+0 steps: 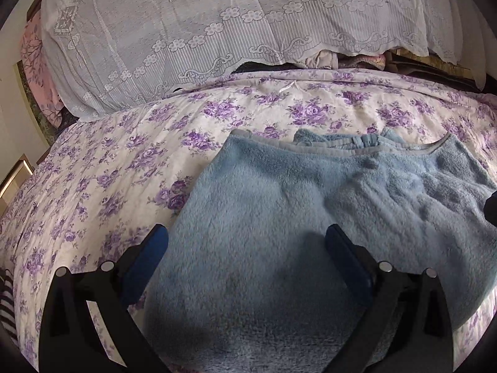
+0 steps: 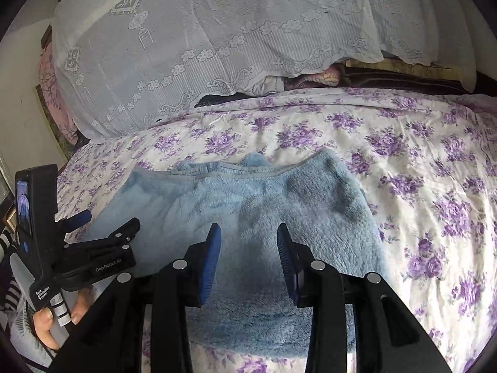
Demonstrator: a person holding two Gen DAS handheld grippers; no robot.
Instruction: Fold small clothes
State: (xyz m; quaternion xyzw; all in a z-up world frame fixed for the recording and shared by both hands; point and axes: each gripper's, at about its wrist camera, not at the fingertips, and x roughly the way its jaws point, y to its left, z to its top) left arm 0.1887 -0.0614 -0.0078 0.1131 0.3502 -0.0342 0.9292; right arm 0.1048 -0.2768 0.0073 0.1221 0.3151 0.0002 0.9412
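A blue fleece garment (image 1: 279,217) lies spread on the flowered bedspread (image 1: 108,161), its trimmed edge toward the lace-covered pile (image 1: 186,31) behind – both grippers hang just over it. The left gripper (image 1: 247,233) stands wide apart, nothing pinched; the right gripper (image 2: 248,233) stands partly apart, pads clear of the fleece

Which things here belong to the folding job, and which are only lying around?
For the job:
- blue fleece garment
- left gripper, jaws open
- right gripper, jaws open

Lying about:
- floral bedspread
- white lace cover
- clothes pile under it
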